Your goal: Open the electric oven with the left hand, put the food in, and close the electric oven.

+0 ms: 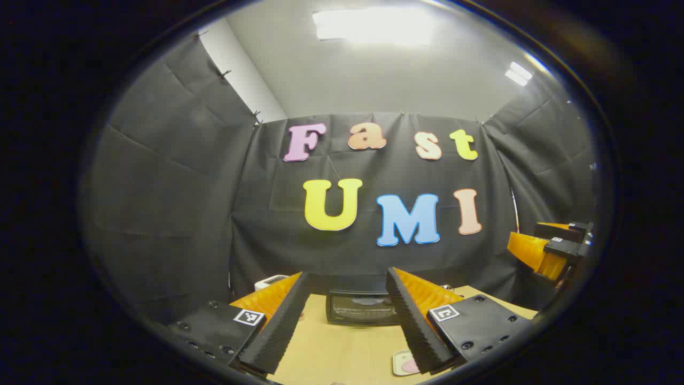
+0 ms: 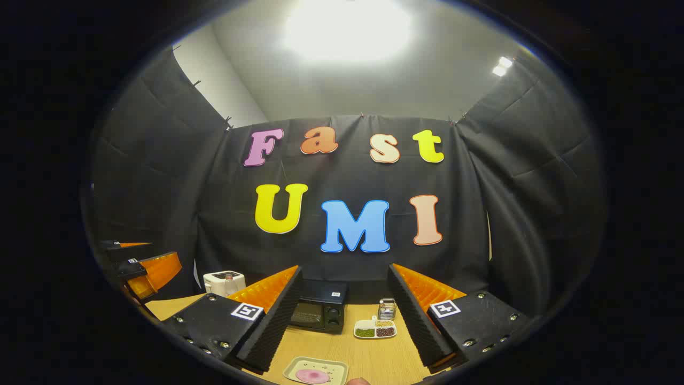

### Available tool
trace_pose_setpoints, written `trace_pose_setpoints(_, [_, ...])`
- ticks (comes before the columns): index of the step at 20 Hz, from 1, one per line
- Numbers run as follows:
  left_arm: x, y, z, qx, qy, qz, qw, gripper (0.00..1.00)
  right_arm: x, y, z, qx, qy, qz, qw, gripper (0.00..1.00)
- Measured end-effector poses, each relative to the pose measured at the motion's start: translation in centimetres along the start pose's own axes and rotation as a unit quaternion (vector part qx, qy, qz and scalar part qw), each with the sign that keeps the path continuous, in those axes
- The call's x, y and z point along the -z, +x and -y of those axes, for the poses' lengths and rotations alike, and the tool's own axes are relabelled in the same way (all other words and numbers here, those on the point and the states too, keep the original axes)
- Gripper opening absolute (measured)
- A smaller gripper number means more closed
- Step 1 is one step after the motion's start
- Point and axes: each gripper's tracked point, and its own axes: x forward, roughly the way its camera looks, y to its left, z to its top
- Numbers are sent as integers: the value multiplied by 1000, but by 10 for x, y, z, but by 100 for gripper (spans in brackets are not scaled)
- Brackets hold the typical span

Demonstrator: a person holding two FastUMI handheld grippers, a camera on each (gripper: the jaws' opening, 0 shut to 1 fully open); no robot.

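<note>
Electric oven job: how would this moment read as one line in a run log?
electric oven: door shut | food: on tray, table | left hand-held gripper: open, empty | right hand-held gripper: open, empty

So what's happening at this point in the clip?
Nothing is being handled yet. A person holds both hand-held grippers up above the wooden table, jaws open and empty. The electric oven sits at the back with its door shut, and the pink food lies on a tray near the front edge.

wooden table (image 2: 374,358), oven (image 2: 319,309), food tray (image 2: 315,370), toaster (image 2: 223,282)
</note>
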Motion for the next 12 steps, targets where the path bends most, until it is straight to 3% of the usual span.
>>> trace_pose_setpoints(3, [-2, -2, 6, -3, -1, 1, 1000, 100, 1, -4, 8, 1, 4, 0, 1000, 98])
trace_pose_setpoints(6, [-2, -3, 13, -5, -1, 0, 1000, 90, 2, -6, 17, 3, 8, -1, 1000, 98])
trace_pose_setpoints(7, [-3, -2, 17, -6, -1, 0, 1000, 100, 4, -6, 20, 3, 8, -1, 1000, 98])
trace_pose_setpoints(12, [-3, -1, 33, -6, 5, 4, 1000, 100, 10, -5, 39, 8, 13, -5, 1000, 98])
